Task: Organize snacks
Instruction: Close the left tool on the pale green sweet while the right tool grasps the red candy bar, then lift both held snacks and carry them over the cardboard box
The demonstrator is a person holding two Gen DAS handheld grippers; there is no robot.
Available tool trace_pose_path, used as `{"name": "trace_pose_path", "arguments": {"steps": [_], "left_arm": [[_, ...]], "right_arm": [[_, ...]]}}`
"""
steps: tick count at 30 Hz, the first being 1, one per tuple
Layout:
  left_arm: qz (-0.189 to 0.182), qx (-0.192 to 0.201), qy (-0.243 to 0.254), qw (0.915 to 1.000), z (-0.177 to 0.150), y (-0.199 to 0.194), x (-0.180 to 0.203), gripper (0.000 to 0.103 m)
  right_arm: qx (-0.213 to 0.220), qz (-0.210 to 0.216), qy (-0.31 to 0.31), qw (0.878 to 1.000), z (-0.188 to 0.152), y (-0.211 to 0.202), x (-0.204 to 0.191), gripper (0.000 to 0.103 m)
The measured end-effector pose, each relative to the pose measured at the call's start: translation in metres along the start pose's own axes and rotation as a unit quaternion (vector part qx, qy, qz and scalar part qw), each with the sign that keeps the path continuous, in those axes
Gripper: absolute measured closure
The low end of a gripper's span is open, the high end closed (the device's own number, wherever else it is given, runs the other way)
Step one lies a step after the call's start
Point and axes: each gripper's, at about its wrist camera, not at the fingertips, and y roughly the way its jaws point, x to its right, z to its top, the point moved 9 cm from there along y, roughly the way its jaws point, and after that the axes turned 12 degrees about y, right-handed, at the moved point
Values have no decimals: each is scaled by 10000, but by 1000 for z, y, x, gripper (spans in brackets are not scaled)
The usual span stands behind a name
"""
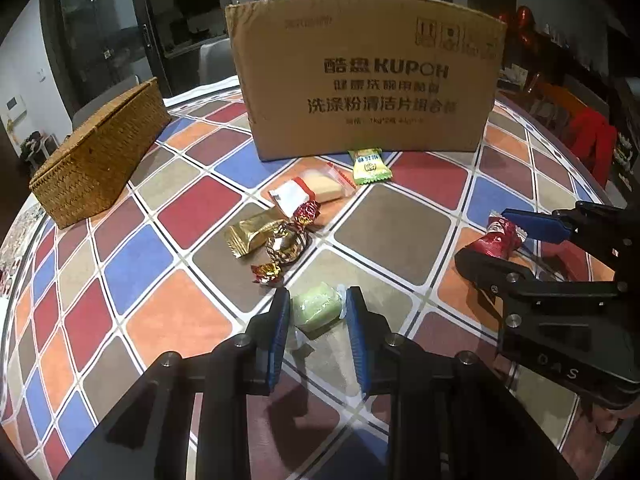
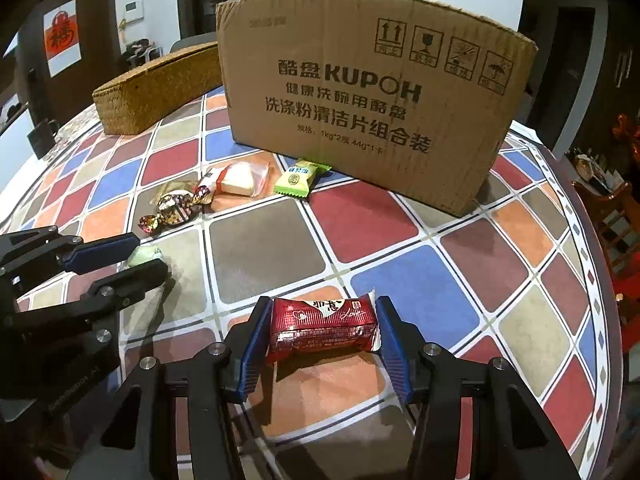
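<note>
Probably a home: checkered tablecloth (image 1: 168,312), wicker basket (image 1: 100,160).

Counter (image 2: 380,216): checked cloth of red, blue, orange and taupe squares, white lines between.
Box (image 2: 372,92): plain brown, black print.
Basket (image 1: 100,156): tan weave.
Snacks: pale green cake (image 1: 316,308); red pack (image 2: 324,324), white lettering; green-and-white pack (image 1: 370,166); gold pack (image 1: 252,234).
Pads (image 2: 252,352): blue.

Both tools share one build — the left gripper (image 1: 318,334) and right gripper (image 2: 322,346) have matte black linkage arms joined by round silver screws, ending in blue ribbed pads (image 1: 357,344). Faint pale lettering marks the black bodies — too blurred to read.
</note>
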Motion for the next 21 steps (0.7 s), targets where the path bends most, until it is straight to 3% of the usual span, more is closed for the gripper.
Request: {"name": "trace_pose_path", "arguments": {"steps": [21], "left_arm": [[223,342,-181,9990,21,-33,-21,74]], "right_arm": [[343,-158,181,9991,22,-38,-8,50]]}}
